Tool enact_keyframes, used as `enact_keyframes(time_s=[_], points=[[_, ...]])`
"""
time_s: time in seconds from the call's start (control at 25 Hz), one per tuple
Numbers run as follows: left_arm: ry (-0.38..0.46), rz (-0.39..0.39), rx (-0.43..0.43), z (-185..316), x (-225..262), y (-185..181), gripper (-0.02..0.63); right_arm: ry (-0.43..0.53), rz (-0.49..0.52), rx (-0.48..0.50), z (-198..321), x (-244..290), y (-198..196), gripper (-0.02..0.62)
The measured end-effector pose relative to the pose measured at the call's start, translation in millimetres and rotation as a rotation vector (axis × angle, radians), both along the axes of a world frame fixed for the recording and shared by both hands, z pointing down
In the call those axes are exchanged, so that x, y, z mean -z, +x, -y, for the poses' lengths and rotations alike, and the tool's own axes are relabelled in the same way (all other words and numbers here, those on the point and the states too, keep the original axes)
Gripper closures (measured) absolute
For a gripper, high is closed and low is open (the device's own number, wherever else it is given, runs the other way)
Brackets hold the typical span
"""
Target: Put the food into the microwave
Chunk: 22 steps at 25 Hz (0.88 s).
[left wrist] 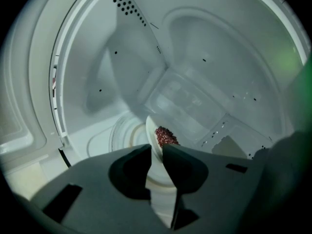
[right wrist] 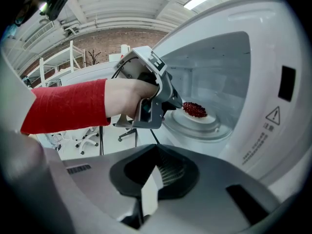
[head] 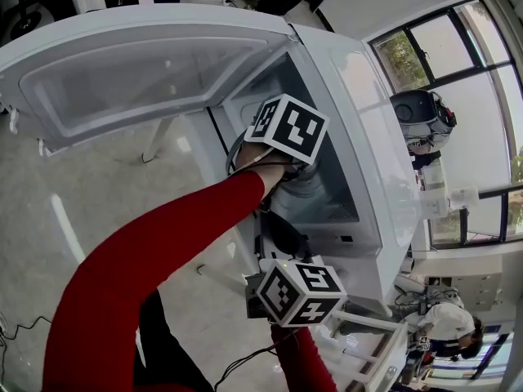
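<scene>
Head view showed the microwave (head: 368,162) with its door (head: 122,80) swung wide and your left arm (head: 163,243) reaching inside. On the turntable (right wrist: 195,126) sat the white plate (right wrist: 201,117) of red food (right wrist: 195,109). Your left gripper (left wrist: 157,152) had its fingers released, the plate's rim between them unpinched. You likely needed to draw straight back and level, so neither finger dragged the rim. Your right gripper (right wrist: 155,150) waited outside, fingers clenched on nothing.
</scene>
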<state>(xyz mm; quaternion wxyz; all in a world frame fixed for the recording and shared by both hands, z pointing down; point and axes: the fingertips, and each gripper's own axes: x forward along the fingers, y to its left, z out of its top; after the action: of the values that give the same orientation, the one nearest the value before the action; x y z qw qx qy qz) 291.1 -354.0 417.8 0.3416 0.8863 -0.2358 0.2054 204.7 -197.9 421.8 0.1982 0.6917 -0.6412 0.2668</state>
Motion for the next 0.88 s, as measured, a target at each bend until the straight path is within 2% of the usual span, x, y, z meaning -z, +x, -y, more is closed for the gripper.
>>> enact_keyframes(time_s=[0.32, 0.52, 0.88], points=[[0.147, 0.081, -0.049, 0.3, -1.2, -0.1, 0.511, -0.046, 0.019, -0.021, 2.7, -7.9, 6.1, 0.581], [0.108, 0.077, -0.029, -0.5, -12.5, -4.3, 0.500, -0.057, 0.044, -0.028, 5.2, -9.1, 9.2, 0.581], [0.192, 0.137, -0.043, 3.3, -16.2, -5.4, 0.480, -0.066, 0.056, -0.026, 6.2, -12.8, 9.3, 0.581]])
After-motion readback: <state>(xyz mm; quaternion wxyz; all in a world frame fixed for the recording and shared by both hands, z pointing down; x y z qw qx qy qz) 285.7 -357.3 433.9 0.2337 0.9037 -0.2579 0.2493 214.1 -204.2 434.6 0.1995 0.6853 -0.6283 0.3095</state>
